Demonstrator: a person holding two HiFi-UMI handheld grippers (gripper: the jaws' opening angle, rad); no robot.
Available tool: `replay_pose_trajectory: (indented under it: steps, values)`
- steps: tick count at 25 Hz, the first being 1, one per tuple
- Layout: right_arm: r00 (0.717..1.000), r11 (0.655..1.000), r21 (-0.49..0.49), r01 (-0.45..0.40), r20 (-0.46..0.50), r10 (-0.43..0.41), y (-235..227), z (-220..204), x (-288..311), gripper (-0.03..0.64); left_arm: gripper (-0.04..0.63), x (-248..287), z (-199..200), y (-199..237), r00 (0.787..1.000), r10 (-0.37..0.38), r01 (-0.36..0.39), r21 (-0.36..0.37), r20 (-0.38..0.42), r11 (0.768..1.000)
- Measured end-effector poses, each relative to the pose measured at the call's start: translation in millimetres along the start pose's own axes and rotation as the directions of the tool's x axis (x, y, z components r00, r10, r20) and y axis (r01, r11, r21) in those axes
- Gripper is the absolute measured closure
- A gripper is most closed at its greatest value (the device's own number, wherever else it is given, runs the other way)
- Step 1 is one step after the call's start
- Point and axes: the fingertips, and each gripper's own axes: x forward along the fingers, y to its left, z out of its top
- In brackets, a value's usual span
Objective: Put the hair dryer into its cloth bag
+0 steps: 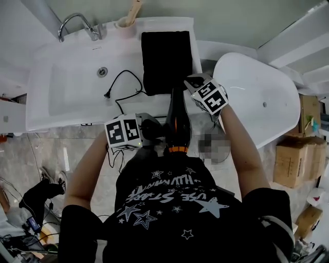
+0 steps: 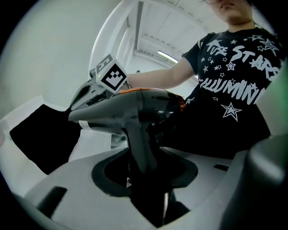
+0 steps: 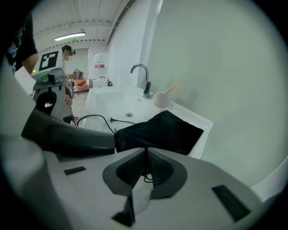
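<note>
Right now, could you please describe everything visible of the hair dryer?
The hair dryer is glossy black plastic with an orange ring at its rear. It is held in the air, barrel roughly level, nozzle at the near edge of the black cloth bag. The left hand-held gripper clamps its handle. Its cord runs to a plug in the sink.

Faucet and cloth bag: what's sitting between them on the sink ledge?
A pale cup holding a wooden handle stands between the faucet and the cloth bag. Both the head view and the right gripper view show it.
</note>
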Motion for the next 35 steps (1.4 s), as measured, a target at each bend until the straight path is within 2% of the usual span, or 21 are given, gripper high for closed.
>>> replay_pose_trajectory:
  steps: [11, 20, 25, 35]
  values:
    - [1.000, 1.000, -0.010, -0.023, -0.001, 0.023, 9, -2, -11, 0.595, 0.399, 8, 0, 19, 0.998, -0.032, 0.034, 0.034, -0.061, 0.999]
    - [0.999, 0.999, -0.009, -0.037, -0.012, 0.037, 10, 0, -13, 0.595, 0.399, 7, -2, 43, 0.994, -0.066, 0.068, 0.025, -0.083, 0.997]
    - [0.999, 0.999, 0.007, -0.046, -0.008, 0.046, 10, 5, -13, 0.595, 0.398, 1, -2, 67, 0.996, -0.068, 0.067, -0.021, -0.050, 0.998]
    - [0.999, 0.999, 0.030, -0.039, 0.005, 0.039, 7, 13, -17, 0.597, 0.396, -8, -3, 112, 0.999, -0.042, 0.043, -0.161, 0.007, 0.986]
